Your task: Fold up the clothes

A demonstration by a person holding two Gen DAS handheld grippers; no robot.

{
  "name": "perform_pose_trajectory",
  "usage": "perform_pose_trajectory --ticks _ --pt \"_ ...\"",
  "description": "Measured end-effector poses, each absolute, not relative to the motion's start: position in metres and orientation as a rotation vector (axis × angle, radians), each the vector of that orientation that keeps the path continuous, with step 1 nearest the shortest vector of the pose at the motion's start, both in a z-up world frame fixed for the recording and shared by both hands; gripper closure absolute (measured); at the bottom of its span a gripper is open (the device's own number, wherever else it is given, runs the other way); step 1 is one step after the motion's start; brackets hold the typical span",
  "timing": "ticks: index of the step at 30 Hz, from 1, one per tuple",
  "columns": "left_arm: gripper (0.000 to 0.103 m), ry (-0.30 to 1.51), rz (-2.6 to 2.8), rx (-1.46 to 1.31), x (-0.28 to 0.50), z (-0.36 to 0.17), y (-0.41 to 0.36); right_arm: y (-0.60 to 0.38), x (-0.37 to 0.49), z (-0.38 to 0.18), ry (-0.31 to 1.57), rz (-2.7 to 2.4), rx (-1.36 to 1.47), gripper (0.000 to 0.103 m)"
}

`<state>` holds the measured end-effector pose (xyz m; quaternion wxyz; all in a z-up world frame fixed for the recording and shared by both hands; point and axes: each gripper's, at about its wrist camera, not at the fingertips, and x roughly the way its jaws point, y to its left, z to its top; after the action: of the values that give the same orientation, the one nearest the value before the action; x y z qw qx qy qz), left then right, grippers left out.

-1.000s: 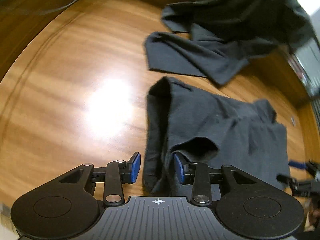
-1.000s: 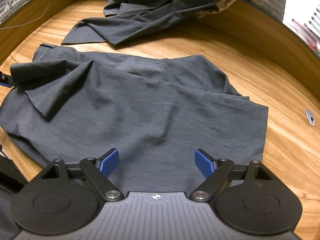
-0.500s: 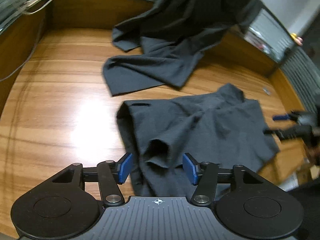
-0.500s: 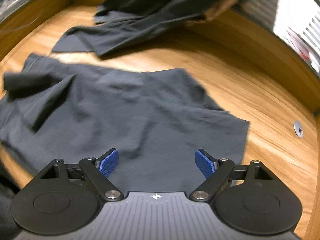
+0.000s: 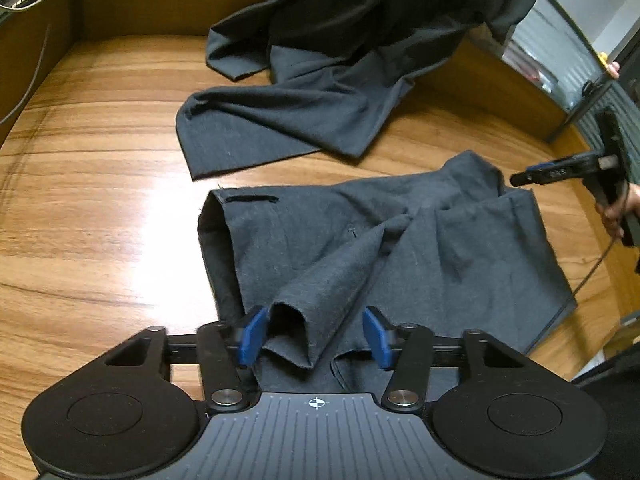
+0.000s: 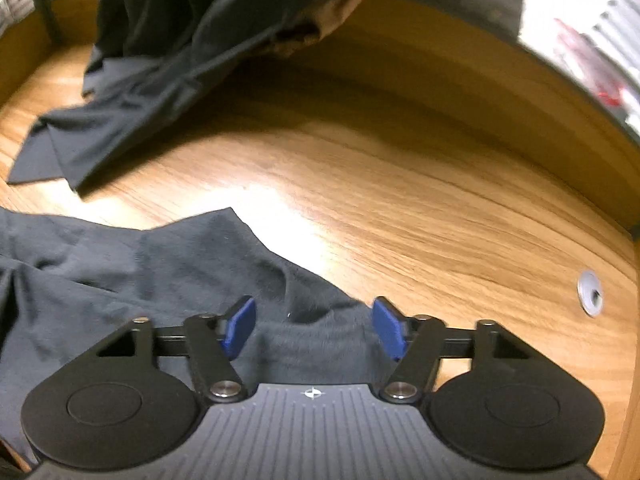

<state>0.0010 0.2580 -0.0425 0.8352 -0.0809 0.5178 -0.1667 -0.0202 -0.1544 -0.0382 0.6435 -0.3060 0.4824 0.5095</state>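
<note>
The shorts lie rumpled on the wooden counter, waistband end toward the left claw, with a second dark garment heaped just beyond them near the counter's back edge. The left claw's jaws are closing around a raised fold of the shorts; the cloth stands between the blue pads, but they do not look to be pressing it yet, so the claw counts as spread. The right claw hangs over the opposite edge of the shorts, its jaws also closing, with the hem between the pads and no pinch visible; that view is blurred, so exact contact is hard to judge. The step in hand appears to be taking both ends so the shorts can be straightened or doubled over. To do it well, each claw should catch every layer at its edge, not just the top ridge, or the fabric will slip and twist when raised. The left should bite low on the fold, near the counter. Both grips should be firm before lifting, then rise together so the cloth hangs evenly, keeping clear of the other garment.
</note>
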Motion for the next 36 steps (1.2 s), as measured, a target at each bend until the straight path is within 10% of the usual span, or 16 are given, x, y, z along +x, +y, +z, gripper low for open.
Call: perform_pose_trajectory --ticks 4,8,20,28,32,36 --pt "0.083 1.101 -0.349 -0.167 0.000 -0.048 0.254 -0.134 -0.022 -0.061 1.138 1.223 -0.778 0.041" --pt "0.098 1.049 -0.344 -0.142 -0.005 -0.042 0.251 -0.132 -0.028 -0.071 1.119 1.234 -0.855 0.101" --pt "0.098 0.996 -0.332 -0.060 0.045 -0.032 0.249 -0.144 -0.029 -0.059 1.025 1.185 -0.874 0.100" --pt "0.084 1.054 -0.249 -0.234 0.067 -0.064 0.276 -0.152 -0.014 -0.055 1.017 1.181 -0.845 0.071" --pt "0.084 0.998 -0.233 -0.305 0.056 -0.043 0.293 -0.169 -0.010 -0.031 1.013 1.192 -0.769 0.031" --pt "0.070 0.969 -0.263 -0.218 0.040 -0.019 0.286 -0.191 -0.019 -0.010 1.031 1.215 -0.708 0.013"
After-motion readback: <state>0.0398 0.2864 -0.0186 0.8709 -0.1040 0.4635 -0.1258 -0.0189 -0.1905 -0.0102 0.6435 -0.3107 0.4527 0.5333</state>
